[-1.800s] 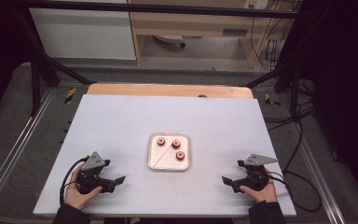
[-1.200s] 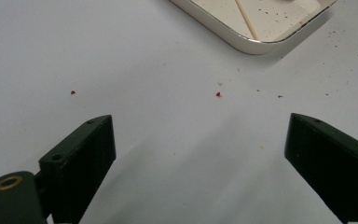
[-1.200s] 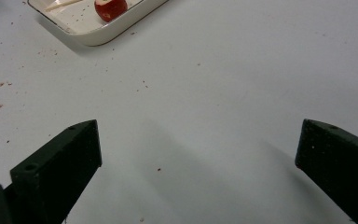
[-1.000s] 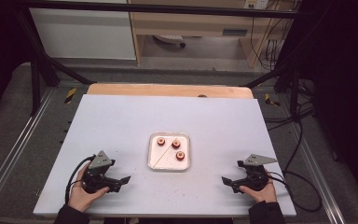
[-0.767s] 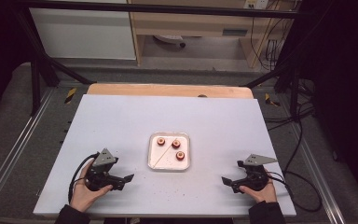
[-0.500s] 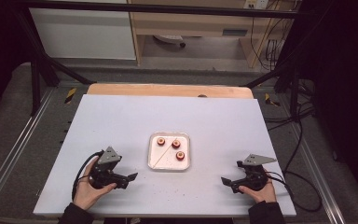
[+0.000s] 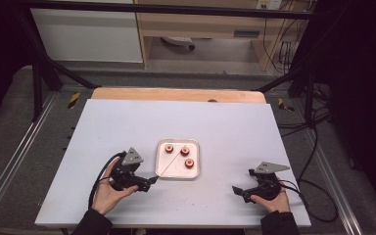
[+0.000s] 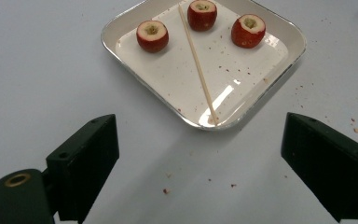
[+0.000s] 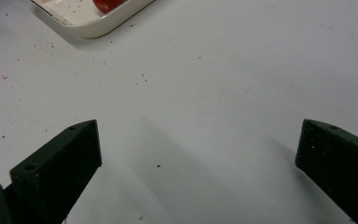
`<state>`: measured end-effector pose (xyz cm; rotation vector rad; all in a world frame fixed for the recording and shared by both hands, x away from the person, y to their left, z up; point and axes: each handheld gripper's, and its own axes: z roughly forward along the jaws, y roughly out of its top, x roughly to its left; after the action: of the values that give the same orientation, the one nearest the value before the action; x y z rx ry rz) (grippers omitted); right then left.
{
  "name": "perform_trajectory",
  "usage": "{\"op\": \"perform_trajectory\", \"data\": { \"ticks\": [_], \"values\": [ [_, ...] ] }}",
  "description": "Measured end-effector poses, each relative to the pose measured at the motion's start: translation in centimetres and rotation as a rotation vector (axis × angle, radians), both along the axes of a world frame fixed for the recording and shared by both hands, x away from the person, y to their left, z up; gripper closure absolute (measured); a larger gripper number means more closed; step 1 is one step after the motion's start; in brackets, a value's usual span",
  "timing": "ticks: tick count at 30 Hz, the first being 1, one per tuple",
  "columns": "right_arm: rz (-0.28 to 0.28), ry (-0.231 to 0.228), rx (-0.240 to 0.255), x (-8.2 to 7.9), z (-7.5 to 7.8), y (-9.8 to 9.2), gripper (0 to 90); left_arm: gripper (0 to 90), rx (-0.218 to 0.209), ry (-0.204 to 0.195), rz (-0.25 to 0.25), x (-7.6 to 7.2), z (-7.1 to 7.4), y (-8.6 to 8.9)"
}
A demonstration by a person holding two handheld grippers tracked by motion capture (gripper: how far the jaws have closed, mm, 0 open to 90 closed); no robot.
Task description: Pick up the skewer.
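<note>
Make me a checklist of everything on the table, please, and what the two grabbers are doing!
Surface: white table, dotted with small reddish crumbs near the tray.
Job's things: square white tray holding three red hollowed fruit pieces and a thin wooden stick lying slantwise, its near end at the tray's rim.
Clutter: nothing seen beyond the crumbs.
Grippers: left gripper open, close to the tray's near left corner, aimed at the stick's end; right gripper open, apart from the tray, near the table's front right.
Cables: a black cable loops from the left gripper; another trails from the right.
Surroundings: wooden board behind the table, dark frame, floor cables.
</note>
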<state>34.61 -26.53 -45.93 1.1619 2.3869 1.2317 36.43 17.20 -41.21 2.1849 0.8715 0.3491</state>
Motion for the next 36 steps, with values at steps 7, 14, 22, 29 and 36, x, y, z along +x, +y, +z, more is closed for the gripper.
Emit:
{"op": "perform_trajectory", "data": {
  "ticks": [7,14,22,29,36],
  "values": [
    [0.001,-0.002,0.001,0.0,0.0,0.0,0.8,15.1,0.006,0.017,0.001,1.2,0.0,-1.9],
    [0.002,0.0,0.0,0.0,0.0,0.0,0.9,21.0,0.036,0.027,0.001,2.2,-0.1,-3.7],
    [0.001,-0.001,0.001,0.0,0.0,0.0,0.9,41.8,0.07,0.052,0.037,3.7,-1.1,-5.9],
    [0.004,-0.001,-0.001,0.0,0.0,0.0,1.0,62.2,0.112,0.058,0.059,4.0,-1.9,-6.7],
    [0.004,-0.005,0.004,0.0,0.1,-0.1,1.0,77.9,0.118,0.057,0.068,3.9,-2.6,-6.9]
  ]
}}
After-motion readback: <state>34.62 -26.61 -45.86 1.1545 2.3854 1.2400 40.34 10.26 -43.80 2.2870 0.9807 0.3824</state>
